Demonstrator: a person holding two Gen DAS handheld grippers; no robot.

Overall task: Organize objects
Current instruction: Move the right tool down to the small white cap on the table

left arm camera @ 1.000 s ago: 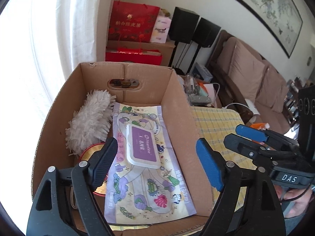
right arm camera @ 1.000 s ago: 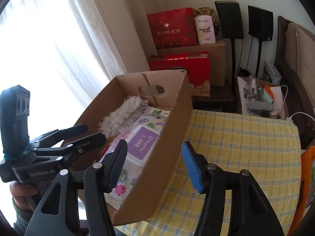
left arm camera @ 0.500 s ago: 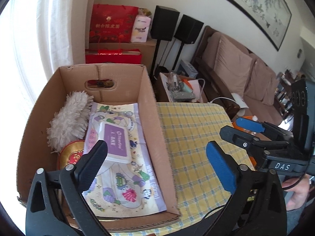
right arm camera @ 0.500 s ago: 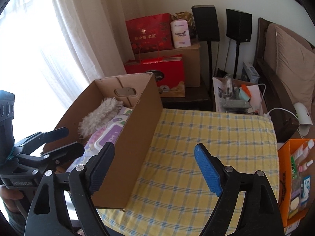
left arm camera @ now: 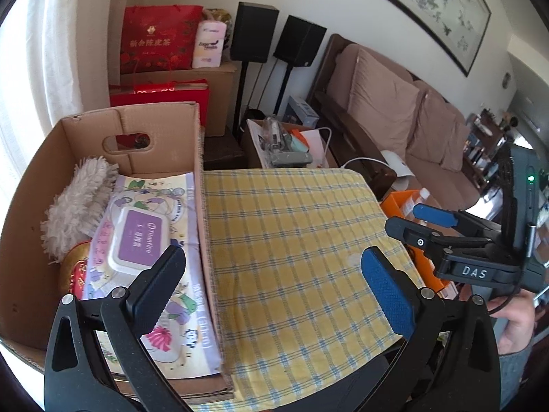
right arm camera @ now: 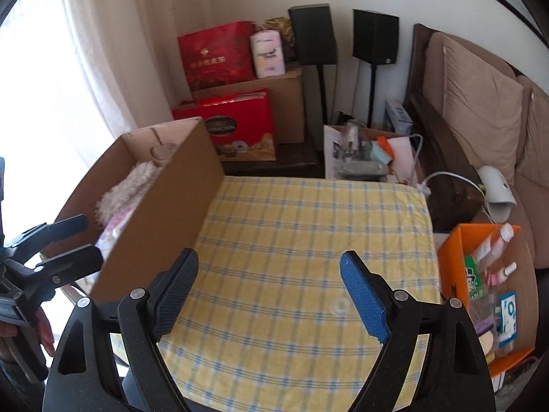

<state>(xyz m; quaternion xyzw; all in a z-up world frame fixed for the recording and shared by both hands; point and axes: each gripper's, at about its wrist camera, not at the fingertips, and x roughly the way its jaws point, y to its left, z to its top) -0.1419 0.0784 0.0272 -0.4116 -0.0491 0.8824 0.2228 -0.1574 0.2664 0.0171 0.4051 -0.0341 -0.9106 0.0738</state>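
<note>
The right gripper [right arm camera: 269, 297] hovers spread wide and empty above the yellow checked cloth [right arm camera: 308, 233]; a cardboard box [right arm camera: 164, 202] sits to its left, an orange box [right arm camera: 456, 257] to its right.

Wipes pack [left arm camera: 147, 250] inside box [left arm camera: 31, 185]

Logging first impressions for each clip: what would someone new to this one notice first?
The open cardboard box at the left end of the yellow checked cloth, holding a purple-lidded wipes pack, a fluffy duster and a red-and-gold tin. Both the left gripper and the right gripper hang open and empty over the cloth. An orange box of small bottles sits past the cloth's right end.
</note>
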